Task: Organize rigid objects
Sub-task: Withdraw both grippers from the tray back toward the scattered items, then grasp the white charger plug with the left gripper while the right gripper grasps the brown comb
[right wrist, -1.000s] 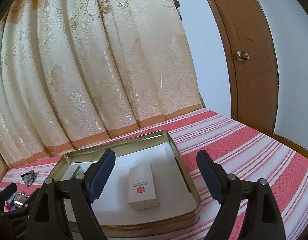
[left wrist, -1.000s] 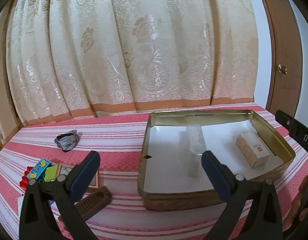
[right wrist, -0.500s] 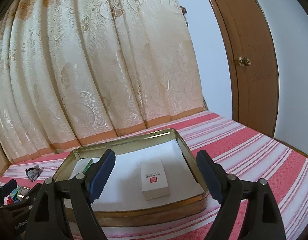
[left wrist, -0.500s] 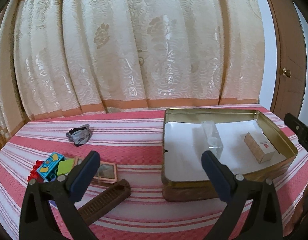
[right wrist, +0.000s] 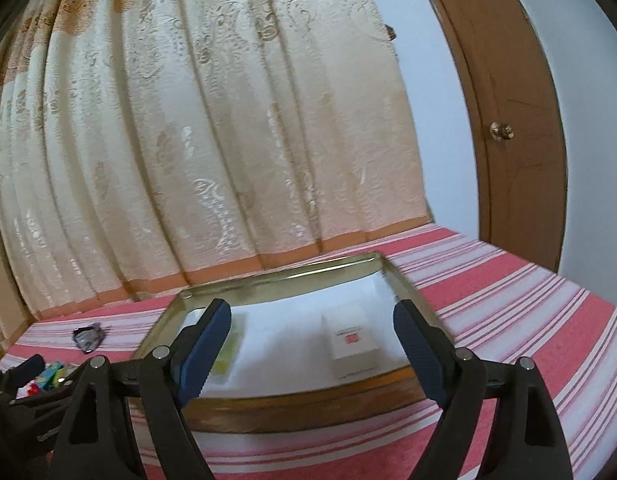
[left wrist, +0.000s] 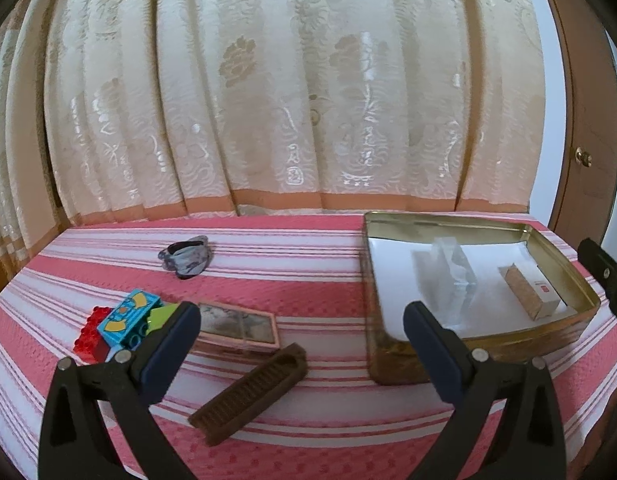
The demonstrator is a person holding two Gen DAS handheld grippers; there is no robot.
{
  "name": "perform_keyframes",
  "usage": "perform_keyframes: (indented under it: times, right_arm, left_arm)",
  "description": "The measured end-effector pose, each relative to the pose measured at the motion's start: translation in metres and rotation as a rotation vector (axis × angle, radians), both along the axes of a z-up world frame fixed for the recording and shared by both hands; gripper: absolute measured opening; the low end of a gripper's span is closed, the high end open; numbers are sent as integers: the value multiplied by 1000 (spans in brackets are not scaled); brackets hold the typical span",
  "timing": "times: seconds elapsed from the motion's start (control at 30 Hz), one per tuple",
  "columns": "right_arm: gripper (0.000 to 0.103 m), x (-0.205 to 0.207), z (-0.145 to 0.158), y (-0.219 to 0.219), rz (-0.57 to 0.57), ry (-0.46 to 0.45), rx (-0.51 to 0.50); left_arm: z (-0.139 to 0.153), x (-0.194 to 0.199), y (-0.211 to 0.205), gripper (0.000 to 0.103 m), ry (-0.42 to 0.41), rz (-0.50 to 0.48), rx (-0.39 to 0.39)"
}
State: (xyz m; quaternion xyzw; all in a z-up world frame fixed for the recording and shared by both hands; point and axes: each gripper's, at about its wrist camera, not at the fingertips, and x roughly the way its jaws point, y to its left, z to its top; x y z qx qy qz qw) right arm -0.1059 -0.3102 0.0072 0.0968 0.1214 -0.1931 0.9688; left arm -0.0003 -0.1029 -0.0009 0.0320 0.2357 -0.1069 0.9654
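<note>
A gold tin tray (left wrist: pixel 564 276) (right wrist: pixel 284 276) lined with white paper sits on the striped cloth. Inside it lie a small white and cork box (left wrist: pixel 530 294) (right wrist: pixel 352 338) and a clear packet (left wrist: pixel 454 268). Left of the tray are a brown comb (left wrist: pixel 252 392), a flat pink-framed case (left wrist: pixel 238 326), a toy block train (left wrist: pixel 120 322) and a dark crumpled wrapper (left wrist: pixel 186 258) (right wrist: pixel 88 336). My left gripper (left wrist: pixel 300 332) is open above the comb and the case. My right gripper (right wrist: pixel 312 334) is open in front of the tray, nothing between its pads.
The red and white striped cloth (left wrist: pixel 308 248) covers the surface. A cream patterned curtain (left wrist: pixel 292 92) hangs along the back edge. A brown door with a knob (right wrist: pixel 502 131) stands at the right. The right gripper's tip (left wrist: pixel 604 272) shows at the right edge of the left wrist view.
Both grippers have moved back and left from the tray, still open. In the left wrist view the tray has slid right and the comb, case and toy train show more fully.
</note>
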Motion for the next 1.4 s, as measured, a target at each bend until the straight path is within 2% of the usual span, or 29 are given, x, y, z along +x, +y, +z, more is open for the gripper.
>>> perform_keyframes:
  times: [0.3,0.77,1.07,1.17,1.33,1.4]
  right_arm:
    - [85,13,-5,56,115,31,7]
    - [85,33,-15,116,237,96,36]
    - [85,43,-24,129,295,158,104]
    - [85,46,-26,134,314,178,110]
    - [85,51,-30,139,337,211,123]
    - [85,52,-30,141,345,220,125]
  left_arm:
    - [0,1,35,103,-4,45,-5]
    - [-9,9,119,103,85,201,-35]
    - [-31,19,170,103,266,248,-112]
    - [-39,27,173,102,324,237,-131]
    - [-51,40,169,103,419,224,-110]
    - [-52,39,173,100,420,230,-124]
